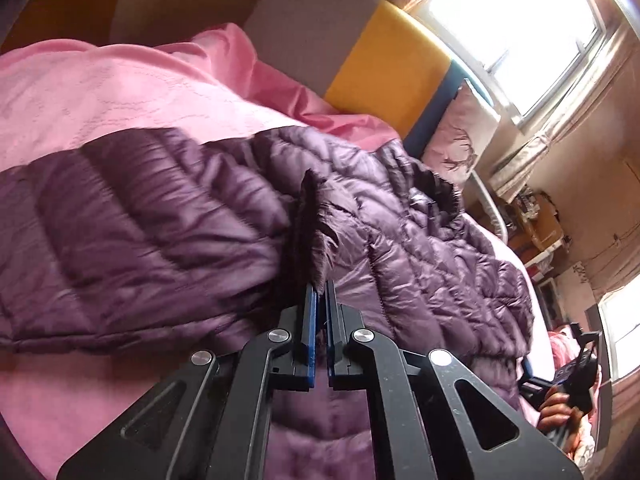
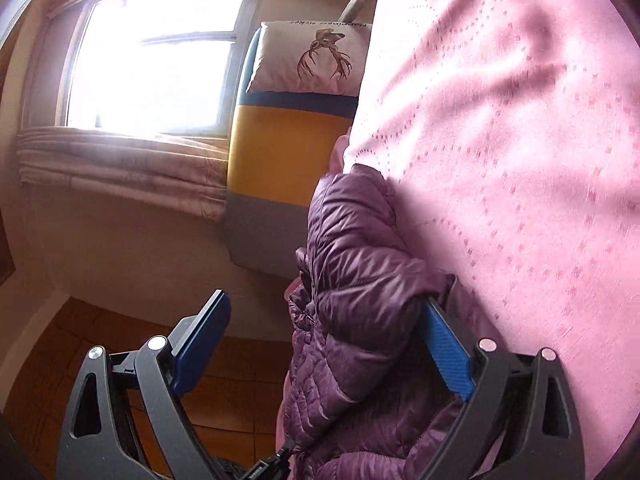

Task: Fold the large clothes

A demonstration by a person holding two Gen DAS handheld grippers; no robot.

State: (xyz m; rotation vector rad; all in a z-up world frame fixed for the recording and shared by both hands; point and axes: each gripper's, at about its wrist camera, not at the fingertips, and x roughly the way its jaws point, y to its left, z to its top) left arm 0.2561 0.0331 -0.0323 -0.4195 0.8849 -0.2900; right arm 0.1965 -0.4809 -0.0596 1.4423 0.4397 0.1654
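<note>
The purple quilted down jacket (image 1: 168, 216) lay spread across the pink bedspread (image 1: 100, 96), with one end hanging past the bed edge in the right wrist view. The left gripper (image 1: 319, 292) had its jaws drawn together on the dark fur trim (image 1: 310, 232) of the jacket, with only a thin pinch of material visible between the blue pads (image 1: 310, 320). The right gripper (image 2: 320, 320) stood with its jaws wide apart: one blue pad (image 2: 448, 356) lay against the jacket's bunched edge (image 2: 352, 288) beside the bedspread, while the other pad (image 2: 204, 340) hung in open air over the wooden floor (image 2: 100, 344). The main hazard, as judged, was slippage at the left gripper, since fur pile is loose and the shell fabric looked slick; a pull could strip the trim out of the jaws or lift the trim alone while the body stayed behind. A second hazard was that the right gripper, if closed where it stood, might catch too thick a bunch, or snag the bedspread together with the jacket, dragging the bedding into the fold. The overhanging end could also slide toward the floor under its own weight if either hold failed. The padded layers would likely spring back and shift, misaligning any fold.
</note>
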